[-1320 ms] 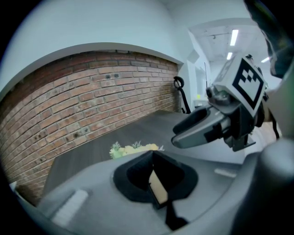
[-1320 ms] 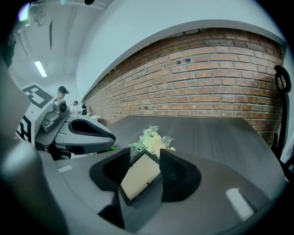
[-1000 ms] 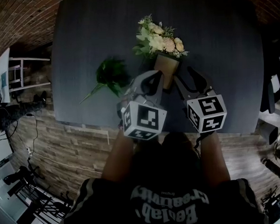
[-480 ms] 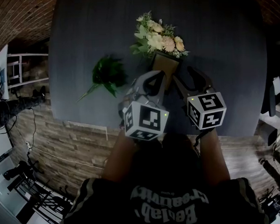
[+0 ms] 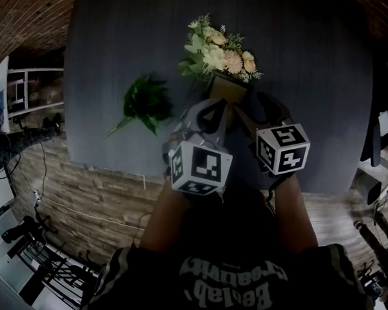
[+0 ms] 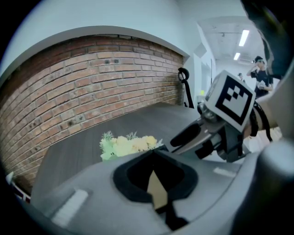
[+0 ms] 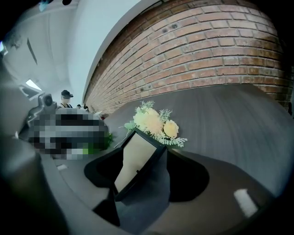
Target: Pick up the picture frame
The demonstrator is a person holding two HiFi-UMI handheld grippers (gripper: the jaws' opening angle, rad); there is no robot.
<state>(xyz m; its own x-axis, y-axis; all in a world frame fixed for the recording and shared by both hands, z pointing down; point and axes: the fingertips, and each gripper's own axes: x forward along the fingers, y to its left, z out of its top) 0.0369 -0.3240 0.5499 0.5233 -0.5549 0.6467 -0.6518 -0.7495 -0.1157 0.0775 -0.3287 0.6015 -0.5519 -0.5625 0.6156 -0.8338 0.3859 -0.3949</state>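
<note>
Left gripper (image 6: pixel 156 183) is clamped on a thin tan edge of the picture frame (image 7: pixel 138 153). Right gripper (image 7: pixel 138 179) is closed on its black-bordered lower part. The frame sits tilted between both, just before the flower bunch (image 5: pixel 217 49) on the dark table (image 5: pixel 307 80). Judgement: grasp made, lift in hand. The next move calls for both grippers rising evenly, clear of the flowers.

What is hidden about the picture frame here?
Head view: lower part of the picture frame, under the left hand-held gripper and right hand-held gripper; whether it touches the table is unclear.
Left gripper view: all but a tan sliver, behind the jaws.
Right gripper view: lower end, between jaws.
</note>
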